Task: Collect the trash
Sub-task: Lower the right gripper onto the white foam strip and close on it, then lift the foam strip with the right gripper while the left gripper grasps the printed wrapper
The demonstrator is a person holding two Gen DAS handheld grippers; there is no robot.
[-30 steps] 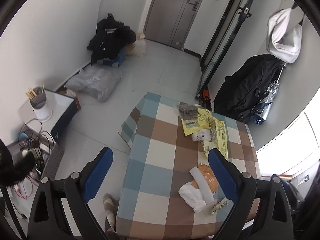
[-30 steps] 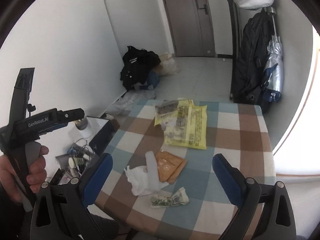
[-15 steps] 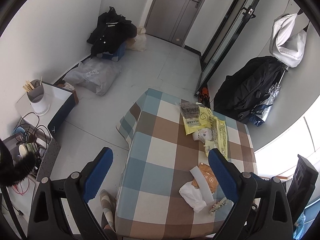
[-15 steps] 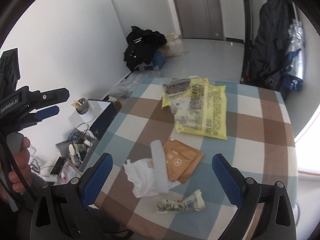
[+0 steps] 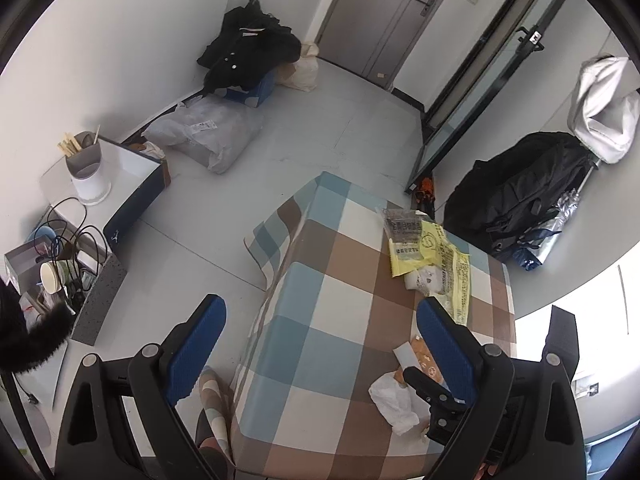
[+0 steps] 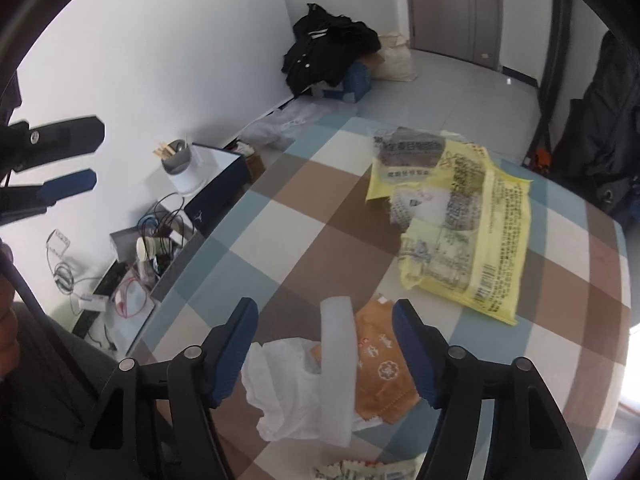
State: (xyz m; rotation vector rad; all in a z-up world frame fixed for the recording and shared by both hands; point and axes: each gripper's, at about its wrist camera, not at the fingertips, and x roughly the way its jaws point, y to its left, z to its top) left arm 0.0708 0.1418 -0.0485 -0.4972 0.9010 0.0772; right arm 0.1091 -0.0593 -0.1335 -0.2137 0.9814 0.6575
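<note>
Trash lies on a checked tablecloth table [image 6: 288,240]. A white foam strip [image 6: 336,364] lies over a crumpled white tissue [image 6: 280,384] and an orange packet [image 6: 384,376]. My right gripper [image 6: 325,316] is open, low over them, with its jaws on either side of the strip. A yellow bag [image 6: 480,240] with a grey wrapper [image 6: 408,148] lies farther back. A green-printed wrapper [image 6: 360,472] is at the near edge. My left gripper [image 5: 320,312] is open and empty, high above the table's left side [image 5: 320,280]; the tissue [image 5: 392,404] and the yellow bag [image 5: 436,256] show there too.
On the floor to the left are a white box with a cup of chopsticks [image 5: 86,168], tangled cables [image 5: 64,240], a grey plastic bag [image 5: 208,132] and black clothes on a blue box [image 5: 248,52]. A black backpack [image 5: 520,200] leans at the right wall.
My right gripper has dropped down and forward to the foam strip and tissue, and its jaws have narrowed. My left gripper has drifted slightly, staying high and open.
</note>
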